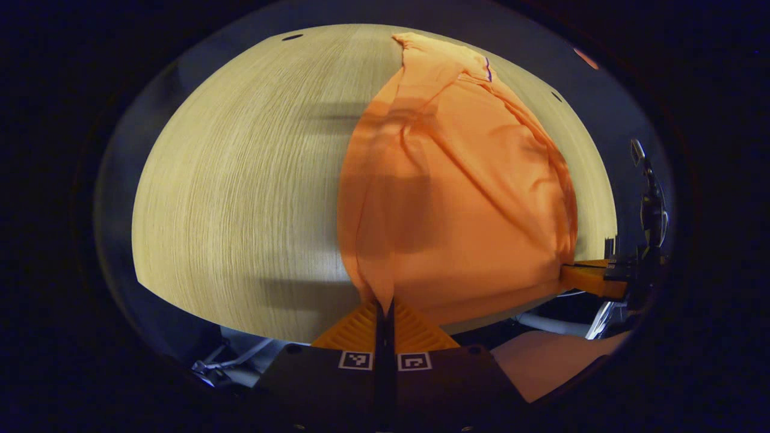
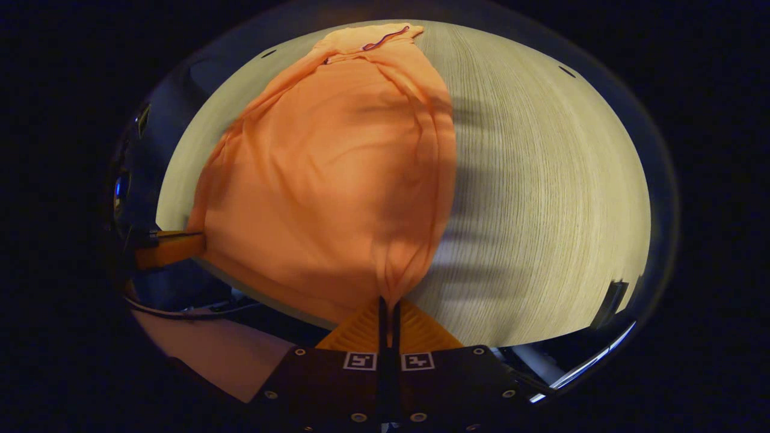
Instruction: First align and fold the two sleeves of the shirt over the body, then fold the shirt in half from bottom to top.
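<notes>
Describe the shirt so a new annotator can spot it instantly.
Start from the pale wood-grain table that spans both views. On it lies the shirt, one bright orange garment stretching from the far edge, where its collar shows a thin dark trim line, back to the near edge. Its near corners are pinched in the left claw and right claw, nothing else is cloth.

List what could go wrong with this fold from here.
1. Each hand-held gripper, left and right, pinches only a small bunched bit of the orange shirt's hem, so the cloth could slip out.
2. The folded sleeves might shift as the hem travels toward the collar, leaving a crooked fold.
</notes>
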Available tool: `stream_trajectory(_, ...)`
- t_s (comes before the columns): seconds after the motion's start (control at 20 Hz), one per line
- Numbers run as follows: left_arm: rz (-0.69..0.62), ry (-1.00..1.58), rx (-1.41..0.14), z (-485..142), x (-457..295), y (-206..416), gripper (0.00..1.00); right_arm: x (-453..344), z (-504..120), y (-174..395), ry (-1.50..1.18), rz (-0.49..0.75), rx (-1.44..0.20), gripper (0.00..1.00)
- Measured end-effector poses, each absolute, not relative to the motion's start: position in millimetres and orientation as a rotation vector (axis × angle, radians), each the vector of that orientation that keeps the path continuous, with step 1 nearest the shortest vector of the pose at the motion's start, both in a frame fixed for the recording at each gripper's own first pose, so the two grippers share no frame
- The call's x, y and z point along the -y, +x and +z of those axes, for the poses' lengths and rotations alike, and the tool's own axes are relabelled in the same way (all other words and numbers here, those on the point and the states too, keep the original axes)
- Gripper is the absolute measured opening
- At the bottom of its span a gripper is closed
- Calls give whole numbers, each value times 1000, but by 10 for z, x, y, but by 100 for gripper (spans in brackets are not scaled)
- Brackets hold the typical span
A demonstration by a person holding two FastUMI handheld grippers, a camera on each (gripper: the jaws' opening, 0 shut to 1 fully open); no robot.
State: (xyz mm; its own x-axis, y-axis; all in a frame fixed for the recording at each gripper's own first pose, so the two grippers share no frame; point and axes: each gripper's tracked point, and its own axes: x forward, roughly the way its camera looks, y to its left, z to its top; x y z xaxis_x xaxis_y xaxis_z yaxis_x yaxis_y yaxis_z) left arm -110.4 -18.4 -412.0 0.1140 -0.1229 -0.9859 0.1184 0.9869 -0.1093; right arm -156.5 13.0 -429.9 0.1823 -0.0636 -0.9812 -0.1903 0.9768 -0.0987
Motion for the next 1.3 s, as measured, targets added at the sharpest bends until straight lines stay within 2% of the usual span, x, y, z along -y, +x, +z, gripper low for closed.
stream_trajectory(0.55, -210, -103, -1403, -3532, 341, -748, 1, -284, -3711, -1245, -125, 153, -1322, 0)
stream_trajectory(0.85, -247, -125, -1275, -3018, 510, -82, 1, -346, -3247, -761, -78, 177, -1240, 1)
stream_trajectory(1.3, -324, -117, -1107, -2597, 847, 1039, 1, -276, -2569, 308, -93, 178, -1066, 0)
